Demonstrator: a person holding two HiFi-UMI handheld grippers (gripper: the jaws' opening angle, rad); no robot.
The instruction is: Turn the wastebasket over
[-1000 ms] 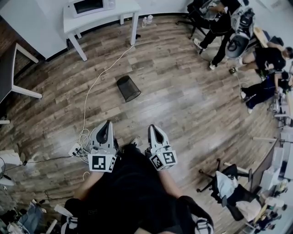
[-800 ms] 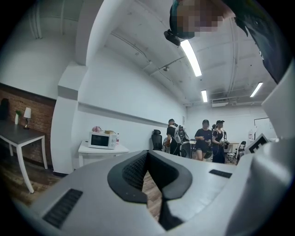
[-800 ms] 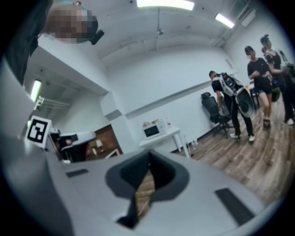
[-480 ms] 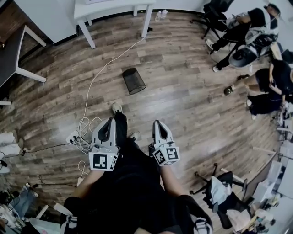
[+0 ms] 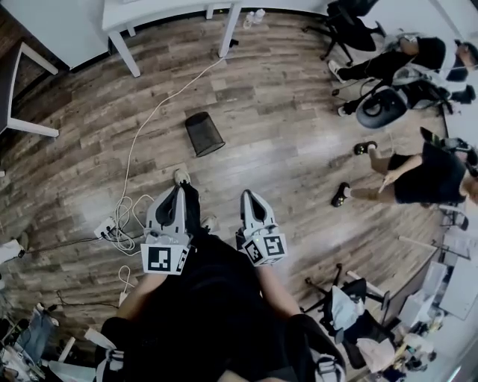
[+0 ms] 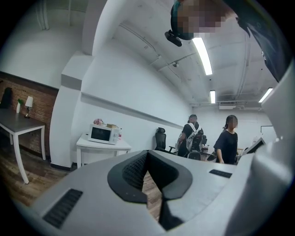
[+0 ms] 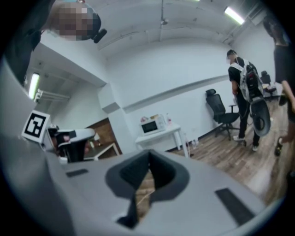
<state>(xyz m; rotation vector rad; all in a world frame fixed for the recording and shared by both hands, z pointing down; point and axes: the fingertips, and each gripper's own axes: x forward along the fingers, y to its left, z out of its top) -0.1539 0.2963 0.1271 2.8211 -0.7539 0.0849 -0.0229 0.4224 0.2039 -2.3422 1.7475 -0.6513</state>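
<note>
While both pairs of fingers are pressed together with nothing between them, the left gripper (image 5: pixel 178 192) and right gripper (image 5: pixel 247 197) sit side by side low in the head view, tips toward 12 o'clock and marker cubes toward the person. In the left gripper view the dark pads (image 6: pixel 132 173) meet in a closed seam, with only a sliver of floor showing under it. The right gripper view shows the same closed seam.

A shoe (image 5: pixel 181 177) shows just past the left gripper's tips. The basket (image 5: pixel 204 133), black mesh, lies on its side on the wood floor (image 5: pixel 299 149), well apart from both grippers. It is at about 12 o'clock from the left gripper and 11 o'clock from the right.

A white cable (image 5: pixel 146 128) passes the basket at its 9 o'clock. It ends in loops by a power strip (image 5: pixel 104 227) at the left gripper's 9 o'clock. At 12 o'clock, along the top edge, stands a white table (image 5: pixel 164 9). The left gripper view shows a microwave (image 6: pixel 103 134) on it.

At 2 o'clock are an office chair (image 5: pixel 377 108) and seated people. Another person (image 5: pixel 426 175) stands on the floor at 3 o'clock
</note>
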